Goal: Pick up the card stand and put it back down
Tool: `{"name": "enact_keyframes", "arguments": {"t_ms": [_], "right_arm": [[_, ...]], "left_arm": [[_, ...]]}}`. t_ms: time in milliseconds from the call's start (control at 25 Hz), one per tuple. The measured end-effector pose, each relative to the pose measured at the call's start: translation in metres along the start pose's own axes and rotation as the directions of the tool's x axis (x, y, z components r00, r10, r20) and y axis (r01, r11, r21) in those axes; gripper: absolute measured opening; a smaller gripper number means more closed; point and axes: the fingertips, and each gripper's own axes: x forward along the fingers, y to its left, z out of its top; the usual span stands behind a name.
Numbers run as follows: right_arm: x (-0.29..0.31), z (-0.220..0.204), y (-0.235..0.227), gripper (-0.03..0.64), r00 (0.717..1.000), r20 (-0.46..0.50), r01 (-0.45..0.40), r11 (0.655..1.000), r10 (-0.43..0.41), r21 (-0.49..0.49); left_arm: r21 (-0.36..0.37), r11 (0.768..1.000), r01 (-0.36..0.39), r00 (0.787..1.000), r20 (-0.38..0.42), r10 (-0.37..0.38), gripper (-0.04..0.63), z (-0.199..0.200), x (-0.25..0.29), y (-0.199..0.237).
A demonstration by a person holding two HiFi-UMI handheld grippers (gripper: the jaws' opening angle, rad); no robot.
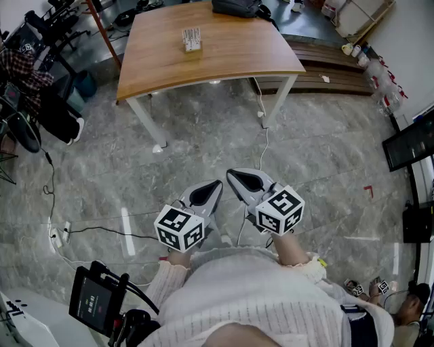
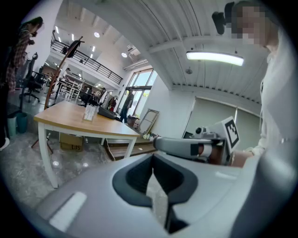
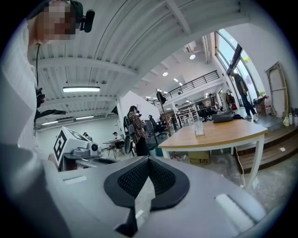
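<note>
Standing on a grey, marble-patterned floor [image 1: 325,156], the person holds both tools low and close to the body, well short of the counter [image 1: 230,57]. The left hand-held gripper [image 1: 213,186] has its jaws pressed fully together, the dark pads meeting along one line with nothing between them. The right hand-held gripper [image 1: 237,177] is likewise closed tight and empty, its pads touching. In the head view the two point forward and slightly inward, their tips near each other but apart. Each carries a marker cube [image 1: 180,228] at its rear, just ahead of a cream knitted sleeve [image 1: 166,278]. The card stand [image 1: 192,39] rests upright on the wooden top of the counter, toward its far left part, well apart from both tools and touched by neither. A black bag [image 1: 237,7] lies at the counter's far edge, to the right of the card stand. A white cable [image 1: 266,139] runs over the floor from beside the counter's right front leg toward the person. In both gripper views the card stand appears small and distant on the counter top, beyond the closed jaws.
</note>
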Motion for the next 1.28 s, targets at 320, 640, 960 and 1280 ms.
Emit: {"name": "enact_keyframes", "arguments": {"t_ms": [320,640,960,1280], "right_arm": [[0.076,0.023,-0.06,-0.002,1.0,-0.016,0.012,1.0,-0.012,-0.006],[0.174,0.089,-0.125,-0.001,0.998,0.027,0.059,0.998,-0.058,-0.017],[0.236,0.117,-0.175,-0.002,0.995,0.034,0.093,0.996,-0.093,-0.006],[0.286,0.136,-0.238,-0.002,0.996,0.026,0.085,0.996,-0.085,0.015]], "left_arm": [[-0.003,1.0,0.008,1.0,0.01,-0.008,0.008,0.041,0.049,0.083],[0.036,0.999,0.024,0.999,0.023,-0.025,0.008,0.12,0.087,0.188],[0.05,0.997,0.052,0.999,0.014,-0.052,0.008,0.162,0.129,0.259],[0.042,0.996,0.074,0.997,0.029,-0.075,0.009,0.193,0.179,0.309]]}}
